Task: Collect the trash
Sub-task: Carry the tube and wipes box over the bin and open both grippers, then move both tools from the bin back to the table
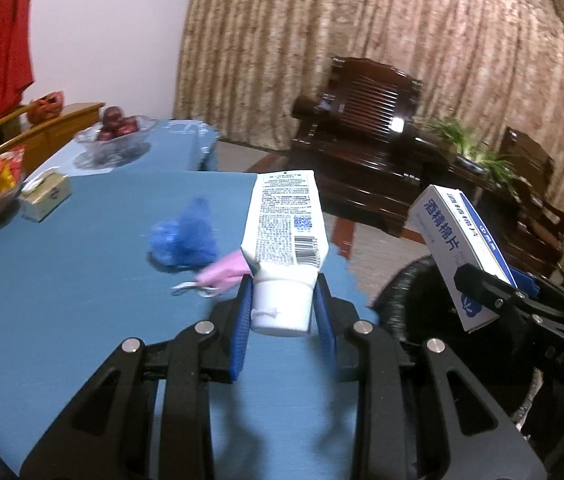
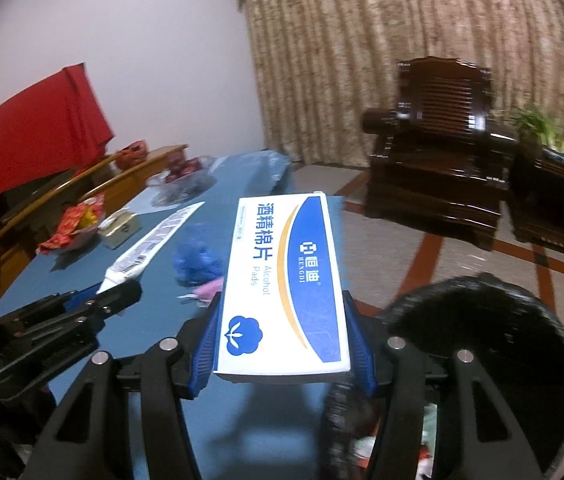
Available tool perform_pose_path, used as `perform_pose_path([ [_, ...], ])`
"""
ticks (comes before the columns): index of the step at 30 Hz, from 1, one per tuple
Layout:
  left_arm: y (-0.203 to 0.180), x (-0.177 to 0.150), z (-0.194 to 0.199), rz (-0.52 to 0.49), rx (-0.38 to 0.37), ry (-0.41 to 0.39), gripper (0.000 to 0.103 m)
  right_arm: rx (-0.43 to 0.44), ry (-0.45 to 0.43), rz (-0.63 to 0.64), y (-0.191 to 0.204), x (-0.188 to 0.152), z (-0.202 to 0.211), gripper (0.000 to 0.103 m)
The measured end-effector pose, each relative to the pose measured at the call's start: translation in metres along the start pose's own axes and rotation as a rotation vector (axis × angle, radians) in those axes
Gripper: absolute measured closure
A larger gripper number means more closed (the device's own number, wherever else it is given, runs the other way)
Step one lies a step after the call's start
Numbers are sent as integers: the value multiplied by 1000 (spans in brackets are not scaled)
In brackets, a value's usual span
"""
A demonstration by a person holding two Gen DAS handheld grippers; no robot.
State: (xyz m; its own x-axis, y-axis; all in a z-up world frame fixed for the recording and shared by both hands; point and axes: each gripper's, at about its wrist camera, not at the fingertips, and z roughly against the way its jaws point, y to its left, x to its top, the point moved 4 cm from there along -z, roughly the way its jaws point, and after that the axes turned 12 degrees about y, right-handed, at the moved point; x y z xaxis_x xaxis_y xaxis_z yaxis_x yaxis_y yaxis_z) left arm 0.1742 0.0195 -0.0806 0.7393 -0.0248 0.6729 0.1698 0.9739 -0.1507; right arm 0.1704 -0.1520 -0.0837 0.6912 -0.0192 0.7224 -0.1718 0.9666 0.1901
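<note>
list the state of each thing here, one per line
left gripper: shut on the tube
tube: held by its cap end, off the table
right gripper: shut on the box
box: closed, held above the table edge
bin: open, trash inside
blue ball: lying on the table
pink bit: lying on the table
fruit bowl: holding red fruit

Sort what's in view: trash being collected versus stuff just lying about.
Job: white tube in left jaws; alcohol pad box in right jaws; black bin; likely blue wad and pink scrap.
Lying about: fruit bowl, tissue box, armchair.
</note>
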Motion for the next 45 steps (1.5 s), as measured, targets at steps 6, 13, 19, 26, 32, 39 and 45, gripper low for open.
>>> perform_pose_path([
  [6,-49,-4,-11,-68,-82,27,74,-81,-19,-68,-50,-13,26,48],
  [13,-104,-7,-34,-160,-168,69,74,-168,-16,-145,-95,-31,43,48],
  [19,-141,-14,-58,-217,-222,109,74,-230,-1,-197,-130,-43,45,48],
  [26,-176,-18,-81,-271,-261,136,74,-271,19,-244,-161,-52,42,47],
  [32,-188,-18,-95,-287,-311,176,41,-306,36,-269,-179,-64,38,30],
  [39,-162,-12,-86,-247,-272,126,23,-316,13,-282,-182,-67,44,6],
  [45,-124,-2,-68,-197,-194,92,12,-278,12,-274,-165,-62,42,6],
])
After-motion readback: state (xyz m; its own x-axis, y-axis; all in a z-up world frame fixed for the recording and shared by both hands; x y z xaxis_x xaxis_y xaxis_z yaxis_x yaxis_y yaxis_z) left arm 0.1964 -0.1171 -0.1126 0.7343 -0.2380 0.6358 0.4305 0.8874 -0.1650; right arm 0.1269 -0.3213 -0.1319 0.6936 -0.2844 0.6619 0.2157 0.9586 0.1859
